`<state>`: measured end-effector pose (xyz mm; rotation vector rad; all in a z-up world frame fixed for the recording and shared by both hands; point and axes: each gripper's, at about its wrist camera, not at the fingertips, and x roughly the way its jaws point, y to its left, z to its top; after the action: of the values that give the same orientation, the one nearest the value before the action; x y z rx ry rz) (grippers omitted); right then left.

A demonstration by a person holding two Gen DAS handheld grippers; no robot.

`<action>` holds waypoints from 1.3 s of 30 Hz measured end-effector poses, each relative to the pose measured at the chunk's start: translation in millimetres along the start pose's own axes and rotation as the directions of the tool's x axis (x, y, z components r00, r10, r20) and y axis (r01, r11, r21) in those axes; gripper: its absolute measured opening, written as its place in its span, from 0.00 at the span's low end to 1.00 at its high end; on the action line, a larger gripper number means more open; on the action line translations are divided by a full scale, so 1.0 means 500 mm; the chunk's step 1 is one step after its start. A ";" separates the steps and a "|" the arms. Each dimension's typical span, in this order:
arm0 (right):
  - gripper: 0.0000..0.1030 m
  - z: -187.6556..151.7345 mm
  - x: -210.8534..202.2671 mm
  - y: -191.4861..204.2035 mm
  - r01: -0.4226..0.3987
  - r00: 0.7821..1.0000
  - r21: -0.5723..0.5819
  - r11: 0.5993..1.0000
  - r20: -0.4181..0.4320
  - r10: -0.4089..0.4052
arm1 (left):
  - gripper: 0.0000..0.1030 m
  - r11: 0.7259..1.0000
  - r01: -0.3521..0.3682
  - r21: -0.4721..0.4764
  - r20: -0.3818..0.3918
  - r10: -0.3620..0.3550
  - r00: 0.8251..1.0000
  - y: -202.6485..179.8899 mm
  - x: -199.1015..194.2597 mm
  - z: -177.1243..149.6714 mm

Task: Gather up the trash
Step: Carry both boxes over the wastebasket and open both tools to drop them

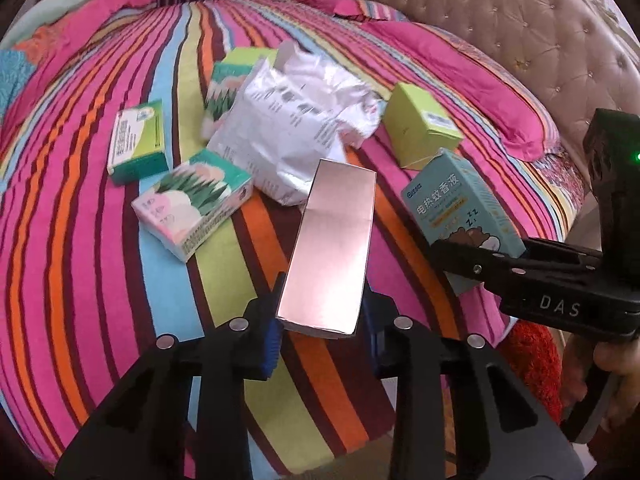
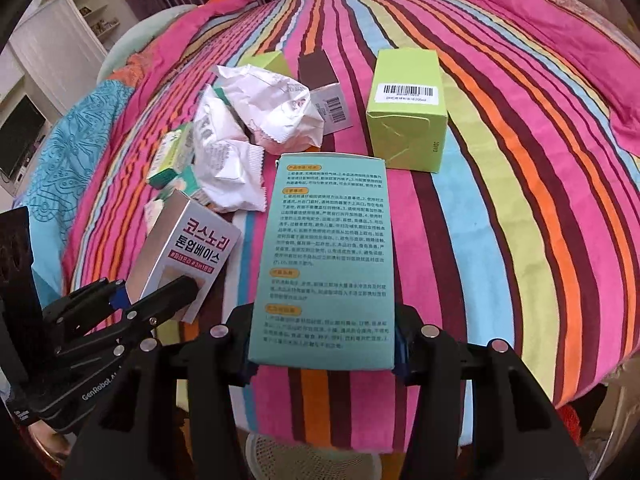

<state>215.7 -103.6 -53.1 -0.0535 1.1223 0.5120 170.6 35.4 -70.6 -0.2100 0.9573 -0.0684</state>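
My left gripper (image 1: 324, 320) is shut on the near end of a long silver-pink carton (image 1: 330, 240), with blue pads on both sides. In the right wrist view the same carton (image 2: 188, 256) shows Korean lettering, held by the left gripper (image 2: 160, 290) at the lower left. My right gripper (image 2: 324, 356) is shut on a teal box (image 2: 324, 264) printed with small text, its pads pressing the long edges. From the left wrist view that teal box (image 1: 460, 208) stands tilted at the right in the right gripper (image 1: 468, 268). Both boxes hang just over the striped bedspread (image 1: 100, 280).
On the bed lie a crumpled white wrapper (image 1: 296, 128), a lime-green box (image 2: 408, 112), two patterned tissue packs (image 1: 192, 200), a small green box (image 1: 138, 142) and a silver barcoded box (image 2: 332, 108). A pink pillow (image 1: 460, 80) and tufted headboard (image 1: 520, 40) border the far side.
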 end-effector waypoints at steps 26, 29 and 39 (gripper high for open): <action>0.46 -0.335 -0.008 0.016 -0.181 0.888 0.099 0.978 -0.411 0.206 | 0.31 0.999 -0.032 -0.013 -0.290 0.027 0.957 -0.031 -0.089 -0.400; 0.46 -0.358 0.026 0.015 -0.155 0.862 0.095 0.983 -0.473 0.181 | 0.31 1.000 -0.027 -0.011 -0.357 0.021 0.934 -0.032 -0.053 -0.423; 0.46 -0.413 0.150 0.010 -0.090 0.746 0.110 0.990 -0.651 0.140 | 0.31 0.998 -0.041 -0.055 -0.565 0.003 0.825 -0.008 0.067 -0.472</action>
<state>63.7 -132.6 -209.0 -0.1082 1.8546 0.5809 -2.7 -8.2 -228.3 -0.2440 1.5613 -0.0807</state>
